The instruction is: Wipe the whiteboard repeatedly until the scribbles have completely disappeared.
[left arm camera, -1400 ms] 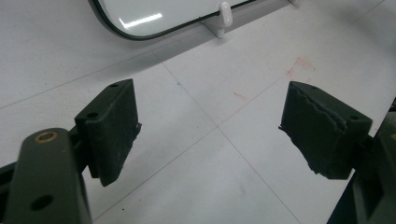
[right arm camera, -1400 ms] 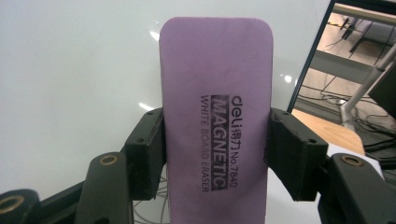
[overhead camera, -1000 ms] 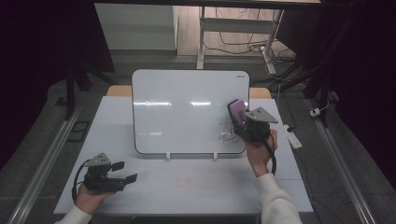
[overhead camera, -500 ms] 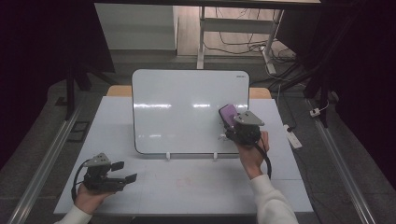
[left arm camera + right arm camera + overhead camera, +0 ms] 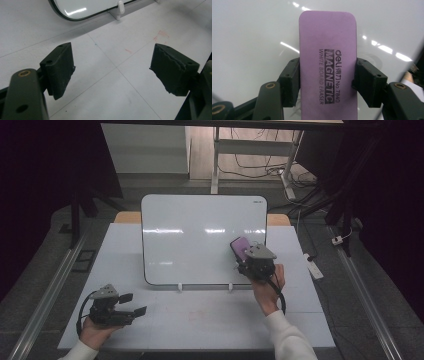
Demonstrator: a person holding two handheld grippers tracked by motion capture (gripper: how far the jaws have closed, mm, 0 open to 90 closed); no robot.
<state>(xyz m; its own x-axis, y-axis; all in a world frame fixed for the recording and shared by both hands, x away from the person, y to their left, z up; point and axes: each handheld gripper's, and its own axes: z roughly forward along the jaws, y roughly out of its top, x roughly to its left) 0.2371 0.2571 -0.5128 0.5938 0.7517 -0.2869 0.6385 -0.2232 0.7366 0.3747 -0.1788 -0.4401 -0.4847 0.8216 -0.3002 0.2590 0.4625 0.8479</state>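
A purple magnetic whiteboard eraser [image 5: 328, 60] is clamped by its long sides between the jaws of my right gripper [image 5: 327, 82]. In the high view the eraser [image 5: 240, 248] is pressed against the lower right part of the upright whiteboard [image 5: 200, 235], with the right gripper [image 5: 248, 261] behind it. The board's surface [image 5: 249, 37] looks white and glossy, with faint smears near the eraser. My left gripper [image 5: 131, 304] rests low at the table's front left, jaws wide apart with nothing between its fingers [image 5: 61, 68].
The whiteboard stands on two small white feet [image 5: 180, 287] on a pale table [image 5: 200, 315]. Faint red marks [image 5: 160, 35] stain the tabletop. A power strip [image 5: 314, 267] and cables lie on the floor to the right.
My right gripper has carried the eraser down and leftward across the board's lower right area. The left gripper has stayed put.
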